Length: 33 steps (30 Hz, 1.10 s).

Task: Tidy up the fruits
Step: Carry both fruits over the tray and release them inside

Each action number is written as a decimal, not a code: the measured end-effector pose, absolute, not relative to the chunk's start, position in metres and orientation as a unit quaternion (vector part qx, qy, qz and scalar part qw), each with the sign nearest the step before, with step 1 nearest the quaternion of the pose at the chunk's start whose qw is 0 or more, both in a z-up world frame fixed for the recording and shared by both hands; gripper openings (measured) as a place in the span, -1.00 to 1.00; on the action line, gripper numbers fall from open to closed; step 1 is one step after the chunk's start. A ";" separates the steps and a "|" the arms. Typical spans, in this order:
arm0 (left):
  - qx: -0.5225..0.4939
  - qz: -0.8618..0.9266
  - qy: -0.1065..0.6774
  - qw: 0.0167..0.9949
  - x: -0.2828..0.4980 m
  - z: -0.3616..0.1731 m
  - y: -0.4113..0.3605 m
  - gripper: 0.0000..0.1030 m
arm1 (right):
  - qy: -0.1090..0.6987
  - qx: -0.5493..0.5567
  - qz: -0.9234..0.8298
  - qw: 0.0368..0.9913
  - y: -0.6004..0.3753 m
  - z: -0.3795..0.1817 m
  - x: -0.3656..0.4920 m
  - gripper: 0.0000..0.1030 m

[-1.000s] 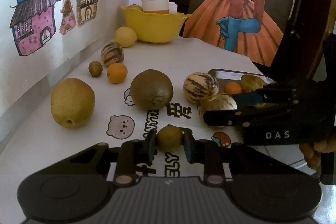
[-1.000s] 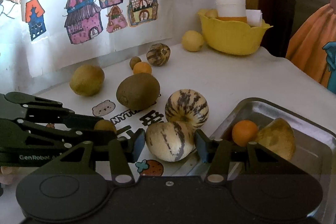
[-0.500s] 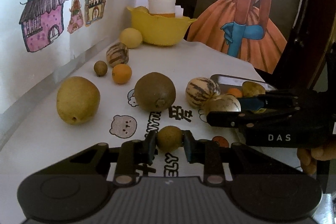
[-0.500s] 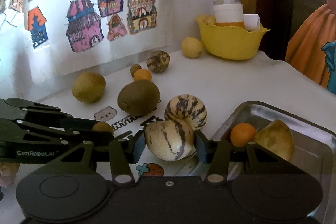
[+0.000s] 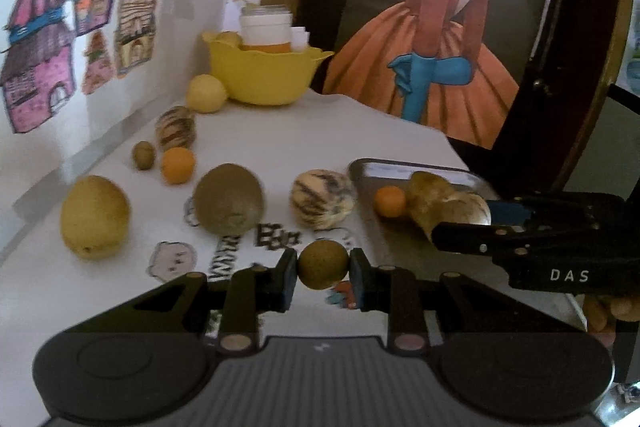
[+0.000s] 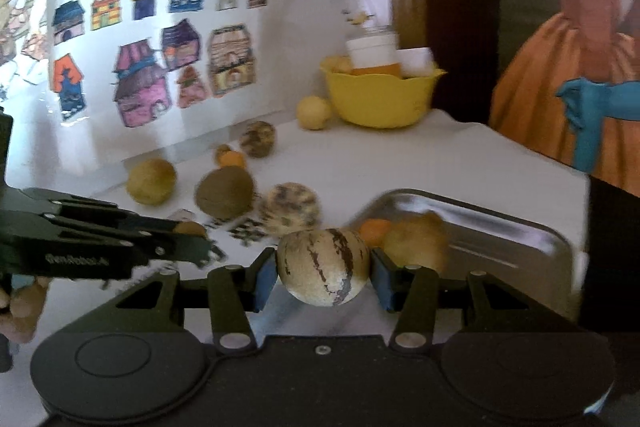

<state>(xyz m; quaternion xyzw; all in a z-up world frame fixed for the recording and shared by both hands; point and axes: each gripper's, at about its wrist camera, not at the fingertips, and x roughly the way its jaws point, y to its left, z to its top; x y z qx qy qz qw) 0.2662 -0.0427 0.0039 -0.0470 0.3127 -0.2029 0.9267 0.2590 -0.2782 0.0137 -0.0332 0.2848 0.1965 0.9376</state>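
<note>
My left gripper (image 5: 323, 274) is shut on a small round brown-green fruit (image 5: 323, 264), held just above the white table. My right gripper (image 6: 323, 274) is shut on a cream melon with brown stripes (image 6: 323, 267), lifted over the near edge of the metal tray (image 6: 520, 227). In the tray lie a small orange (image 6: 374, 230) and a yellowish fruit (image 6: 416, 241). On the table sit a second striped melon (image 5: 322, 198), a large brown fruit (image 5: 229, 198) and a yellow-green fruit (image 5: 95, 215).
Farther back are an orange (image 5: 178, 165), a small brown fruit (image 5: 143, 155), a striped melon (image 5: 175, 127), a lemon (image 5: 206, 93) and a yellow bowl (image 5: 264, 77) holding a white jar. A wall with house drawings runs along the left. A framed painting stands behind.
The right gripper has lifted the striped melon off the table and carried it right, over the tray. The left gripper, still holding its small fruit, has shifted slightly.
</note>
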 end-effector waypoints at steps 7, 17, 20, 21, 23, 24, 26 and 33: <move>-0.041 -0.227 0.315 0.921 0.271 0.001 -0.078 -0.41 | 0.294 -0.017 0.159 0.942 -0.319 0.003 0.255 0.00; -0.025 -0.243 0.329 0.912 0.279 -0.009 -0.115 -0.41 | 0.304 -0.002 0.139 0.942 -0.347 -0.013 0.253 0.00; -0.019 -0.245 0.335 0.910 0.280 -0.013 -0.123 -0.41 | 0.305 0.003 0.138 0.942 -0.352 -0.016 0.253 0.00; -0.018 -0.245 0.337 0.909 0.281 -0.015 -0.126 -0.41 | 0.305 0.004 0.138 0.942 -0.353 -0.017 0.253 0.00; -0.017 -0.245 0.340 0.908 0.282 -0.018 -0.128 -0.41 | 0.305 0.002 0.141 0.942 -0.353 -0.018 0.254 0.00; -0.016 -0.244 0.341 0.908 0.282 -0.018 -0.129 -0.41 | 0.305 0.001 0.142 0.942 -0.353 -0.018 0.254 0.00; -0.016 -0.242 0.343 0.908 0.283 -0.020 -0.130 -0.41 | 0.305 0.000 0.142 0.942 -0.353 -0.019 0.255 0.00; -0.017 -0.240 0.345 0.907 0.283 -0.021 -0.132 -0.41 | 0.301 -0.001 0.141 0.943 -0.353 -0.020 0.254 0.01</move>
